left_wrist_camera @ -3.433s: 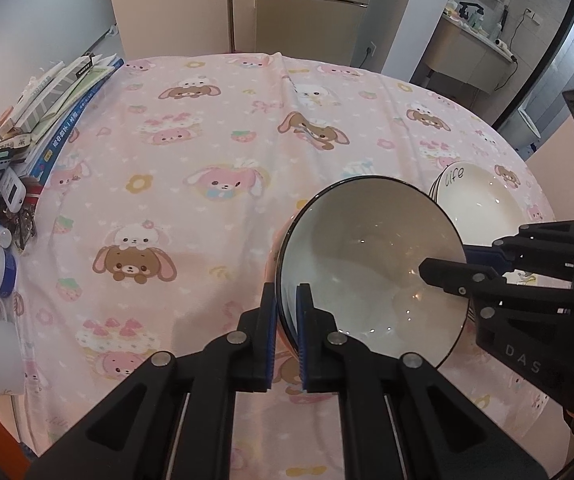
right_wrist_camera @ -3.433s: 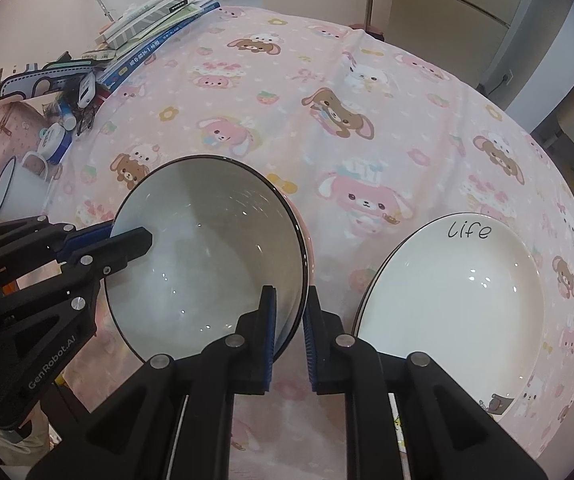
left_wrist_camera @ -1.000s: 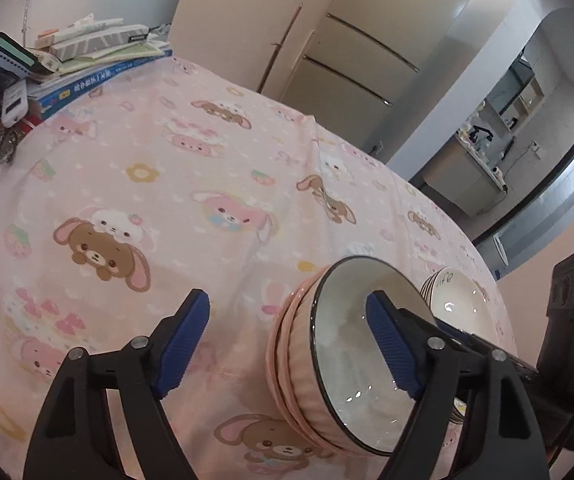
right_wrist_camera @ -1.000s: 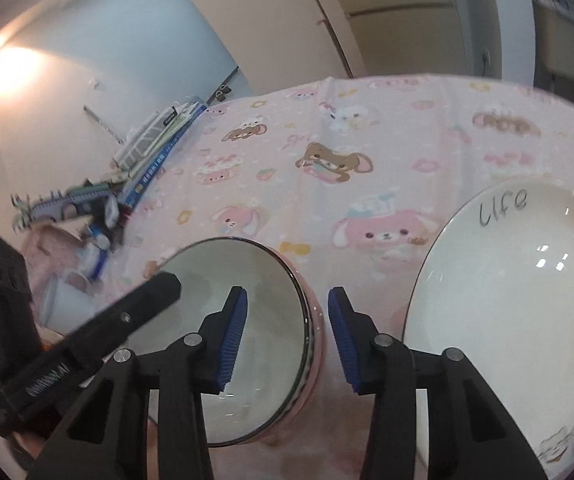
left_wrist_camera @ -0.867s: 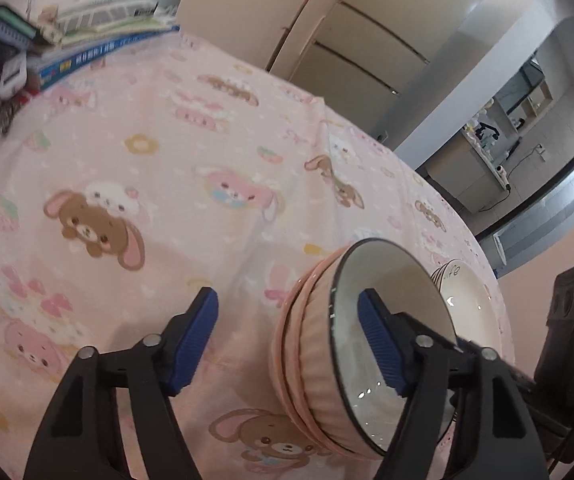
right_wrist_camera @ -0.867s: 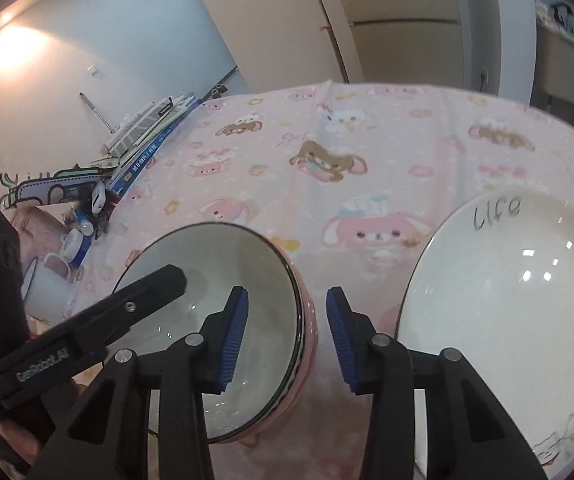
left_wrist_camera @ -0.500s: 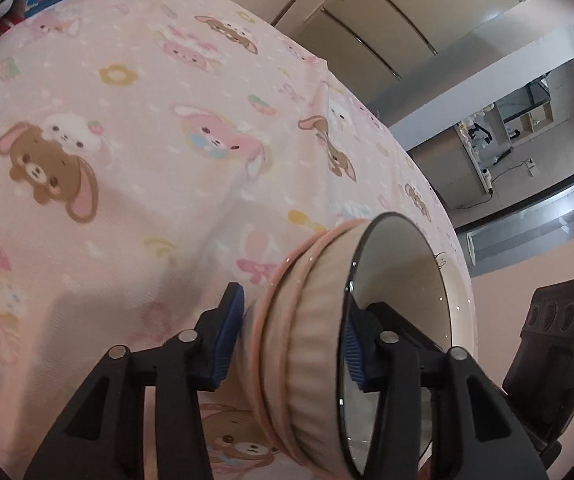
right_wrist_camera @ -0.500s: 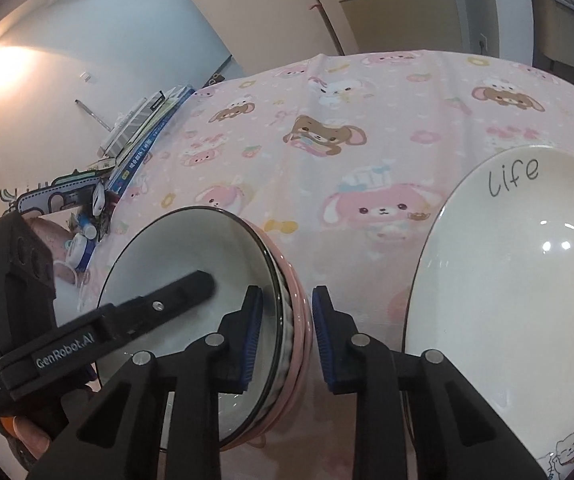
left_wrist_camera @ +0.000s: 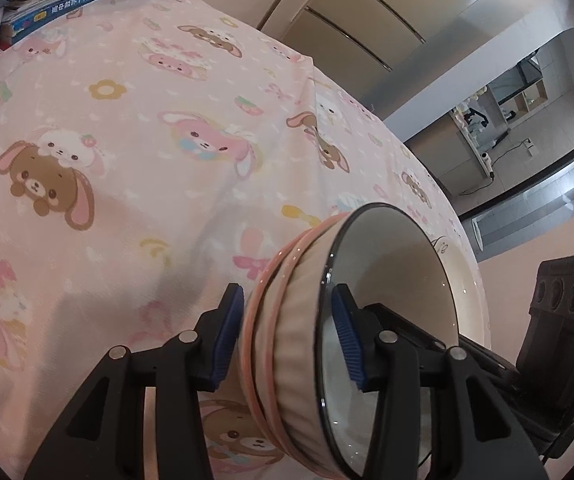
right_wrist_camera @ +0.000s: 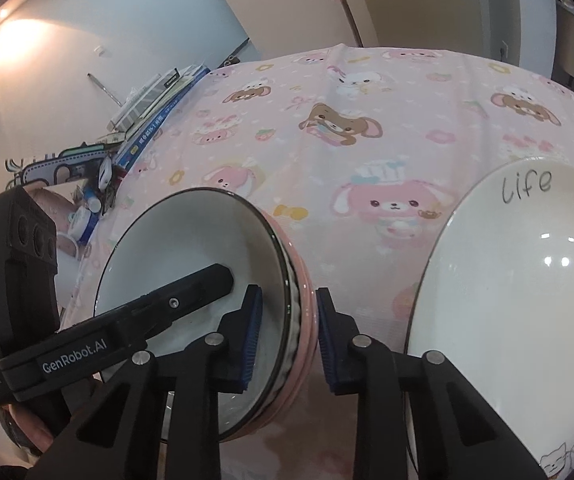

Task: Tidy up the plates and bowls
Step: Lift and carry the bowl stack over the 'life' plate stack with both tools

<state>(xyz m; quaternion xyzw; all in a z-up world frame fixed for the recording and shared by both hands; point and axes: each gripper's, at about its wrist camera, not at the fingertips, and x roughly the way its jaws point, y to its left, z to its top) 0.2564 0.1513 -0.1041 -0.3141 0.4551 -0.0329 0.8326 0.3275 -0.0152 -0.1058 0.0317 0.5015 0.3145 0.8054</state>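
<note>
A white bowl with a black rim (left_wrist_camera: 387,272) (right_wrist_camera: 187,248) sits nested in pink ribbed bowls (left_wrist_camera: 283,360) (right_wrist_camera: 305,320) on the pink cartoon tablecloth (left_wrist_camera: 127,160). My left gripper (left_wrist_camera: 287,336) straddles the stack's near wall, one blue pad outside on the pink bowl, the other inside the white one, shut on it. My right gripper (right_wrist_camera: 289,336) is shut on the opposite wall in the same way. The left gripper's finger (right_wrist_camera: 167,308) reaches into the bowl in the right wrist view. A white plate marked "life" (right_wrist_camera: 527,280) (left_wrist_camera: 443,240) lies just right of the stack.
Books (left_wrist_camera: 87,0) (right_wrist_camera: 155,108) and small clutter (right_wrist_camera: 87,184) line the table's far left edge, with a white mug (right_wrist_camera: 69,256) near them. Cabinet doors (left_wrist_camera: 347,12) stand behind the table. The cloth beyond the bowls is bare.
Both grippers' jaws have closed from wide apart onto the stack's walls. The left gripper has sunk and tipped closer to the bowls.
</note>
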